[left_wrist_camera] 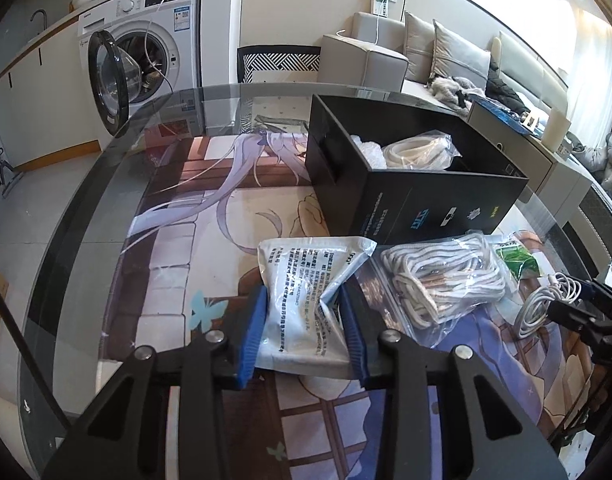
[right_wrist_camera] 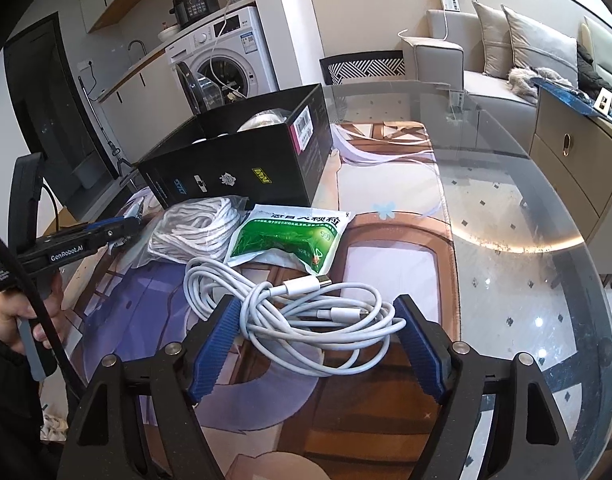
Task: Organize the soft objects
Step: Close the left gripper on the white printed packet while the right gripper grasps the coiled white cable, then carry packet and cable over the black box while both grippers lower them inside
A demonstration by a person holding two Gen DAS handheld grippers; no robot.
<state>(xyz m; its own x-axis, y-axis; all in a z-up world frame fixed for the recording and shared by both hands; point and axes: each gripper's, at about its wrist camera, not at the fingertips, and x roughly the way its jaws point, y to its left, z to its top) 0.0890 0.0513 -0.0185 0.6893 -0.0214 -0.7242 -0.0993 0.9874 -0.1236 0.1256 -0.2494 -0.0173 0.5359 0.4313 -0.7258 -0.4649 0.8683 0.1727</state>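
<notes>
Fingers (left_wrist_camera: 261, 320) pinch crinkled white pouch (left_wrist_camera: 306, 296); cable (right_wrist_camera: 306, 312) coiled.

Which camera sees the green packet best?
The right wrist view: the green packet lies fully visible, printed side up, beside the bagged rope. The left wrist view shows only a green corner behind that rope.

On the mat (left_wrist_camera: 209, 216), the box (left_wrist_camera: 406, 200) stands at twelve o'clock, holding a hose bag (left_wrist_camera: 418, 150). Before it lie the pouch (left_wrist_camera: 306, 300), rope bag (left_wrist_camera: 442, 276) at its three o'clock, then the sachet (right_wrist_camera: 289, 240). The cable (right_wrist_camera: 306, 312) lies at the sachet's six o'clock.
</notes>
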